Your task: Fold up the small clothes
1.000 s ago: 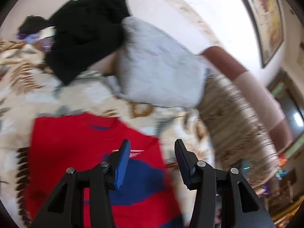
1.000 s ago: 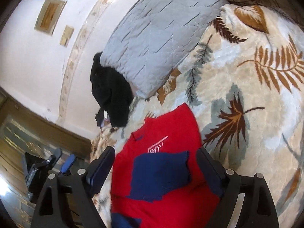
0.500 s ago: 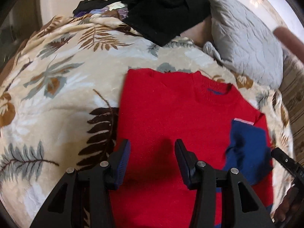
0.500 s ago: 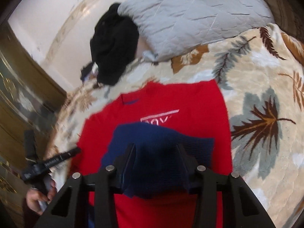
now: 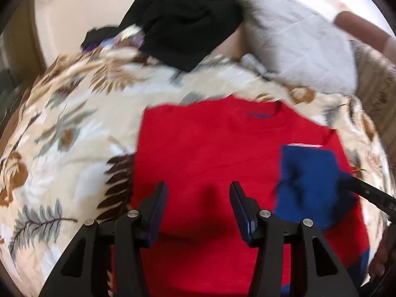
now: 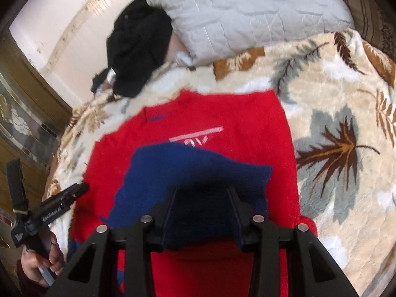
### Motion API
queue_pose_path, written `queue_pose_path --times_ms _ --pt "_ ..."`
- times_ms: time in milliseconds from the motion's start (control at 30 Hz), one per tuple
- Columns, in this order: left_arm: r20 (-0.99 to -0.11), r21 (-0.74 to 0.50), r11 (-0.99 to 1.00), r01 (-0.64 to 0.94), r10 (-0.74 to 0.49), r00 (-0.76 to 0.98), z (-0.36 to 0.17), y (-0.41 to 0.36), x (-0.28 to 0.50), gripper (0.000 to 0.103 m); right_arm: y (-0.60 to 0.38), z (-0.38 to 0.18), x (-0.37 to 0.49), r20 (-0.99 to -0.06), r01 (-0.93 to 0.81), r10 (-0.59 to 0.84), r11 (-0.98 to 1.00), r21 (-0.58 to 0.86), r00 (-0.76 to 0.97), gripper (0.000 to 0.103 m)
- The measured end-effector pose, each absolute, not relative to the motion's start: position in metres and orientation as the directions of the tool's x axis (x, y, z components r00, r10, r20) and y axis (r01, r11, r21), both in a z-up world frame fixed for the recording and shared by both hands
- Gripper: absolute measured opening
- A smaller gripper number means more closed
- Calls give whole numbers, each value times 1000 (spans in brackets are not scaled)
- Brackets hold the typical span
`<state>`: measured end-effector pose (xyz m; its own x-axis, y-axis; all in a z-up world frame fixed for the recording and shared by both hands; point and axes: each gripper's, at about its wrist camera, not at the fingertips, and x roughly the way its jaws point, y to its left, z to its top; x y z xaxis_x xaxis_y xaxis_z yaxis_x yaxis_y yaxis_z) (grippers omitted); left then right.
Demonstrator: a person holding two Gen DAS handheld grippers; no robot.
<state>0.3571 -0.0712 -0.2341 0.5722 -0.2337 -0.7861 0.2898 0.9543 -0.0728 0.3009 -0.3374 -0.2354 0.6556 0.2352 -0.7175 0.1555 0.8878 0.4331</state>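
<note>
A small red sweater (image 5: 203, 153) lies flat on the leaf-print blanket (image 5: 61, 133), collar toward the pillow. Its blue sleeve (image 5: 309, 185) is folded over the body. It also shows in the right wrist view (image 6: 235, 123), with the blue sleeve (image 6: 188, 173) across its chest. My left gripper (image 5: 198, 205) is open and empty, low over the sweater's left half. My right gripper (image 6: 203, 203) is open, its fingers over the blue sleeve; whether they touch it I cannot tell. The right gripper's finger (image 5: 366, 193) pokes in at the left wrist view's right edge.
A grey quilted pillow (image 6: 247, 12) and a heap of black clothes (image 6: 138, 42) lie at the head of the bed. A brown bolster (image 5: 358, 29) sits at the far right. The left gripper's handle (image 6: 49, 210) and hand show at the right view's lower left.
Both grippers swung from the pillow end to above the sweater, then moved slightly closer. The right gripper's jaws narrowed from wide open and now sit over the blue sleeve.
</note>
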Motion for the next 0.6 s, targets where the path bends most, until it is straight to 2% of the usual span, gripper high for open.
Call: queue_pose_path --times_ms 67,100,233,300,400,500,600 --pt "-773 -81 946 314 -259 579 -229 -78 354 69 -334 -226 299 -696 138 238 888 439 677 43" --pt "-774 -89 943 321 -269 573 -230 -80 355 70 -333 -224 299 -691 131 241 889 439 682 43" --pt "-835 -85 951 298 -232 500 -256 -83 367 70 -328 -228 305 -712 135 249 890 436 656 43" --pt "-866 -77 959 274 -201 459 -272 -83 371 70 -326 -239 311 -753 159 251 891 425 608 44" --pt "-856 -18 955 297 -169 489 -268 -89 360 71 -327 -257 310 -803 190 265 888 419 533 49" --pt "-846 -12 945 327 -184 500 -257 -90 342 71 -326 -247 295 -785 171 258 893 416 563 52" --pt "-816 -42 940 339 -228 531 -238 -83 318 71 -324 -231 267 -744 122 277 894 432 608 62"
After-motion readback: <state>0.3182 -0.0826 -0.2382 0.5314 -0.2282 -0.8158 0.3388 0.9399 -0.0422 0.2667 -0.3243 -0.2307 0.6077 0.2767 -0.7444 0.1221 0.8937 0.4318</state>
